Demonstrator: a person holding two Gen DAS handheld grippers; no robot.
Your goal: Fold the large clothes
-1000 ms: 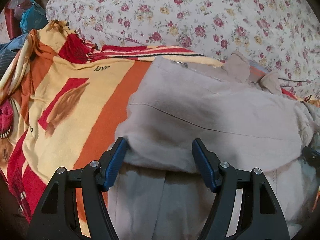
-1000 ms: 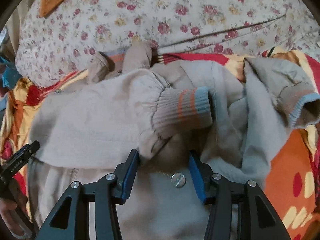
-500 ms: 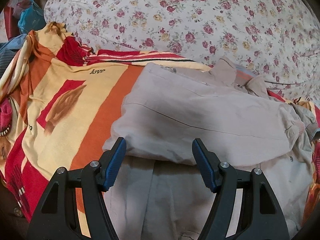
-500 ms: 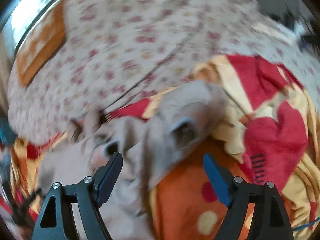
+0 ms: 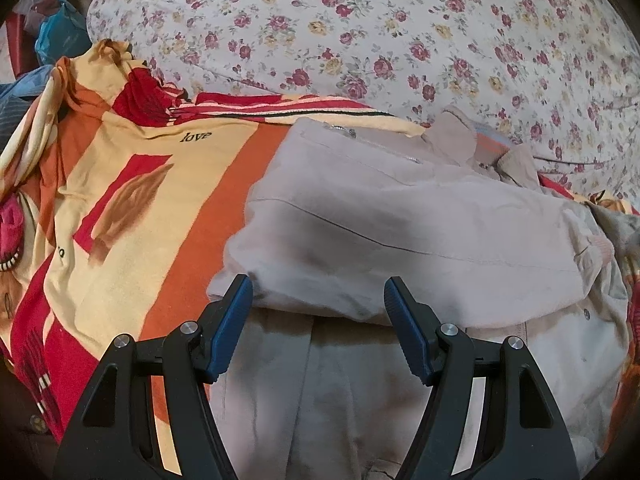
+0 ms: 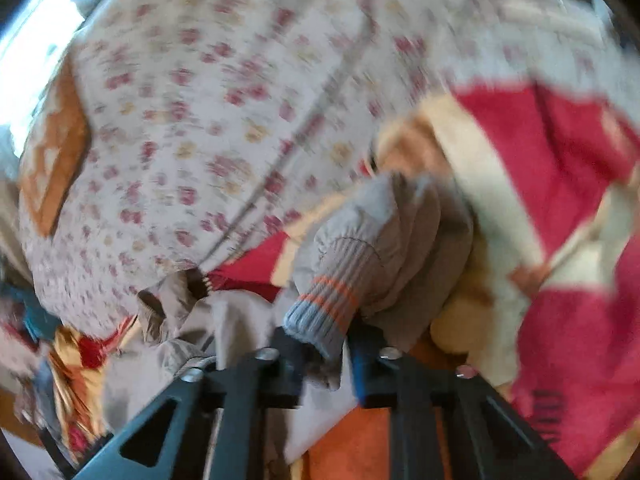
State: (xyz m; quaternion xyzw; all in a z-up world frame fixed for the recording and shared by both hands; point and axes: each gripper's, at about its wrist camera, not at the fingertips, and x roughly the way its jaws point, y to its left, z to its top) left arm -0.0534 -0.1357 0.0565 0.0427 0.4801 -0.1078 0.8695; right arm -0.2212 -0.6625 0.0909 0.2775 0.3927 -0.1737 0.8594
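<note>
Left tongs [image 5: 318,300] showed black angular arms, silver screws, ribbed blue pads [image 5: 234,326]; right tongs [image 6: 328,360] matched, blurred.

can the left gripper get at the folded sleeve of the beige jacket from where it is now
Probably yes. The left gripper stands open with the folded sleeve right ahead of its fingertips, lying on top of the jacket. Nothing covers the sleeve's near edge, so the way looks free.

both wrist cameras look steeply down along their own fingers at close range, the left sharp over the beige jacket [image 5: 400,220], the right blurred over its striped cuff [image 6: 328,308], sharing the jacket, orange blanket [image 5: 132,208] and floral bedcover [image 5: 360,40].
</note>
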